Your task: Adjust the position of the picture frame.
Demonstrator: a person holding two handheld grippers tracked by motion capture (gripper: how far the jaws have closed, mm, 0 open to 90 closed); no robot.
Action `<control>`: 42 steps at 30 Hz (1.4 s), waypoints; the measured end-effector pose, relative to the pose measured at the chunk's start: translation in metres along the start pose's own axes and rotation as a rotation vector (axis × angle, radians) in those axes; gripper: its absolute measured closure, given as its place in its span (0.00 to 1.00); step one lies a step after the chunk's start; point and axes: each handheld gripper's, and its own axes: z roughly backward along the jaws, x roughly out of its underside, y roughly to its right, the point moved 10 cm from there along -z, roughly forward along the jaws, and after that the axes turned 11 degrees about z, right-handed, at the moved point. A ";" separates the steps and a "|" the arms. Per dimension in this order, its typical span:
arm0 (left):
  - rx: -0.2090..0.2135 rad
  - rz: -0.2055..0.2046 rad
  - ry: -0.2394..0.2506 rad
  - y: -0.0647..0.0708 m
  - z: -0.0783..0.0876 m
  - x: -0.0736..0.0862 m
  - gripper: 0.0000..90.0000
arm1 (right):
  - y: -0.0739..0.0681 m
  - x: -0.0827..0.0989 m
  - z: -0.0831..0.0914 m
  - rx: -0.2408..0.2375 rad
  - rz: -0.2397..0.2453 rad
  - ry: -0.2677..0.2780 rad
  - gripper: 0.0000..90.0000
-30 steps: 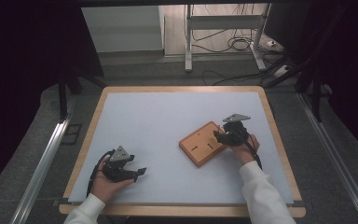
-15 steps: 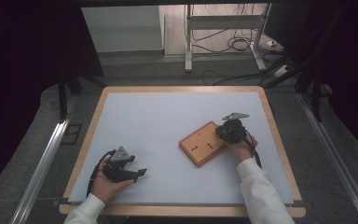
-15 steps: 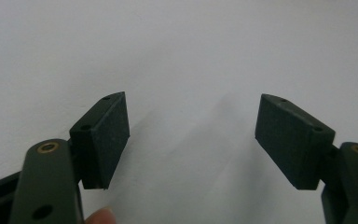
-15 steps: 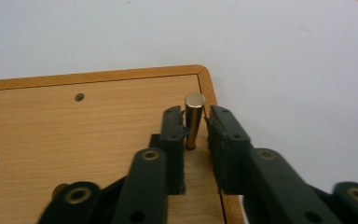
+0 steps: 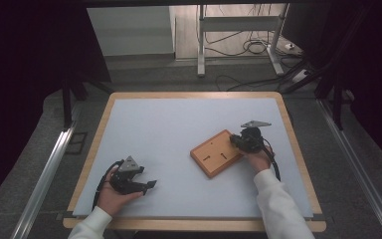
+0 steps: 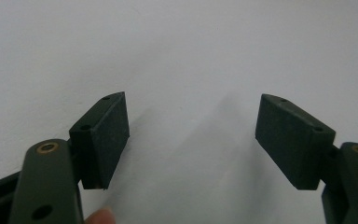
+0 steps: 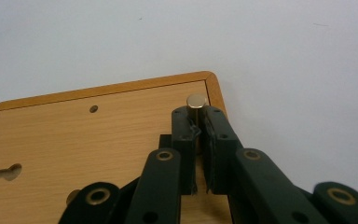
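Note:
A wooden board (image 5: 214, 153) with small holes and slots lies right of the table's middle. My right gripper (image 5: 238, 141) rests on the board's right end. In the right gripper view the board (image 7: 88, 135) spreads left, and my right gripper (image 7: 197, 115) is shut on a short brass peg (image 7: 196, 101) standing near the board's far corner. My left gripper (image 5: 150, 184) lies on the white sheet at the front left, held by a hand. In the left gripper view its jaws stand wide apart, my left gripper (image 6: 192, 133) open over bare white surface.
A white sheet (image 5: 179, 124) covers the wood-rimmed table (image 5: 194, 94). Beyond the far edge stand a metal stand's legs (image 5: 201, 45) and floor cables (image 5: 248, 47). Metal rails (image 5: 45, 174) run along both sides of the table.
The right gripper and hand have shifted slightly at the board's right end. The left gripper has stayed in place.

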 end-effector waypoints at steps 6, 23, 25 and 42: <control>0.002 0.001 0.001 0.000 0.000 0.000 0.28 | -0.006 -0.006 0.002 -0.008 0.019 0.019 0.93; 0.000 0.002 0.001 -0.002 0.001 0.000 0.28 | -0.026 -0.022 0.007 -0.068 0.058 0.098 0.93; 0.001 0.002 0.000 -0.002 0.001 0.000 0.28 | -0.029 -0.022 0.006 -0.079 0.062 0.099 0.93; 0.001 0.002 0.001 -0.002 0.001 0.000 0.28 | -0.079 -0.016 -0.004 -0.174 0.159 0.054 0.94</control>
